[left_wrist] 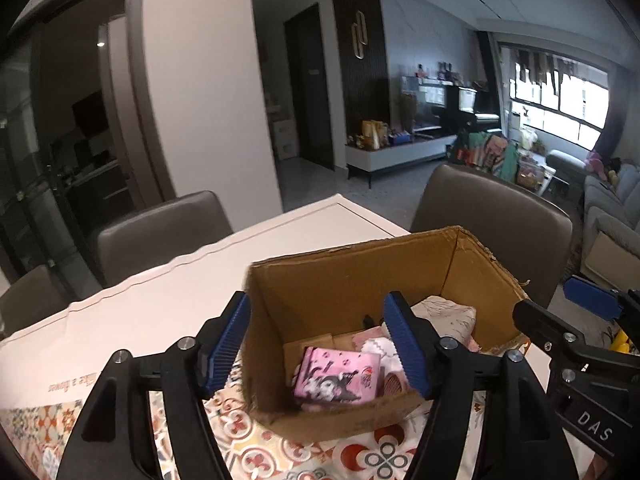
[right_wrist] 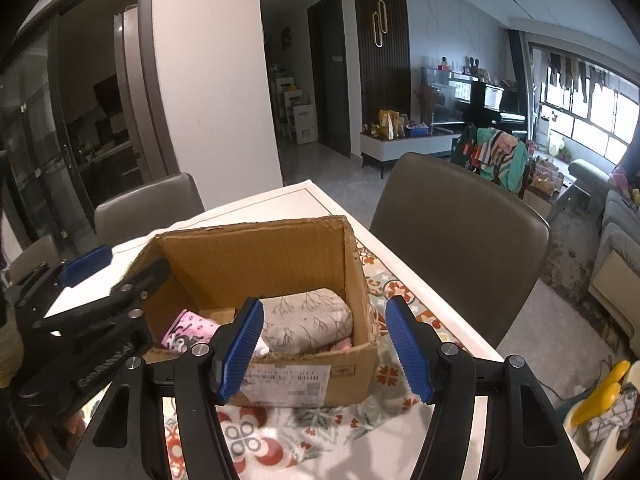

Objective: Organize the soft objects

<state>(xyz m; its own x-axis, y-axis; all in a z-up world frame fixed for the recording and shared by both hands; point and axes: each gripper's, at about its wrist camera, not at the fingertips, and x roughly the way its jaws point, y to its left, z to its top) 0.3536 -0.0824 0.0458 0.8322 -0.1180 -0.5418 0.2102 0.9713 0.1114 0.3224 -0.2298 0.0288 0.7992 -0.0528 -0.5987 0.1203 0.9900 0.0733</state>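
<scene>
A brown cardboard box (left_wrist: 352, 268) stands open on a patterned tablecloth; it also shows in the right wrist view (right_wrist: 256, 248). Inside lie a pink cartoon-print soft item (left_wrist: 336, 380), also seen from the right wrist (right_wrist: 188, 330), a grey floral pillow (right_wrist: 308, 320), also at the box's far side (left_wrist: 448, 316), and pink-white cloth (left_wrist: 376, 346). My left gripper (left_wrist: 324, 344) is open and empty, straddling the box's near-left wall. My right gripper (right_wrist: 324, 348) is open and empty over the box's near-right corner.
The patterned tablecloth (right_wrist: 296, 436) covers the white table (left_wrist: 168, 292). Grey chairs stand behind the table (left_wrist: 160, 232) and to its right (right_wrist: 460, 240). A yellow and white soft toy (right_wrist: 604, 404) lies at the right edge, off the table.
</scene>
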